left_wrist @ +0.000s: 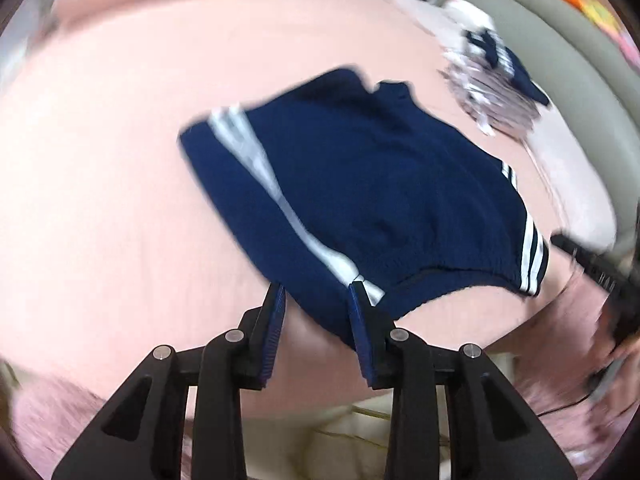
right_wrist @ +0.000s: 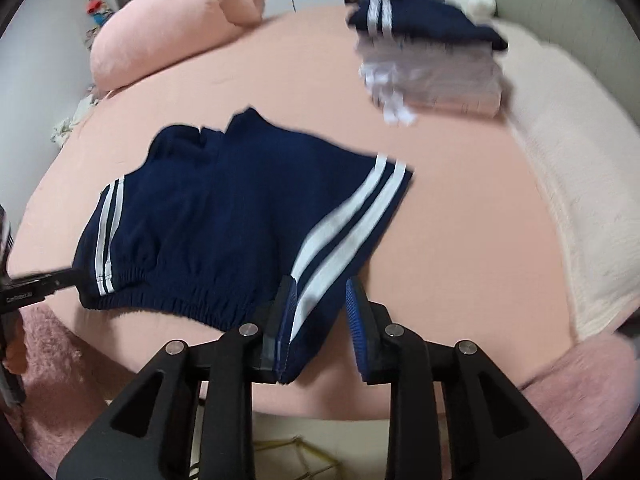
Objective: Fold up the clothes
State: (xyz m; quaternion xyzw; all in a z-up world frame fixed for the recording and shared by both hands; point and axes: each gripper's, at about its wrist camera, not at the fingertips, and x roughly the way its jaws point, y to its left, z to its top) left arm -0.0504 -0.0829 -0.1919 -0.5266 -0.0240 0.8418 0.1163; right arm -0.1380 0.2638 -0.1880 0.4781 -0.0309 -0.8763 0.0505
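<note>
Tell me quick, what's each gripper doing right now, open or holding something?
Left gripper: open, jaws straddling the waistband corner of the navy shorts.
Right gripper: open, the shorts' striped corner lying between its jaws, not clamped.

Navy blue fabric shorts with white side stripes (right_wrist: pixel 224 208) lie spread flat on pink bedsheet, elastic gathered waistband at near edge, leg openings pointing away. Two white stripes run down each outer side. Near corners hang slightly over bed edge. Farther back, stack of folded clothes (right_wrist: pixel 432 68): folded navy garment with white stripes on top, grey and white folded pieces beneath.
</note>
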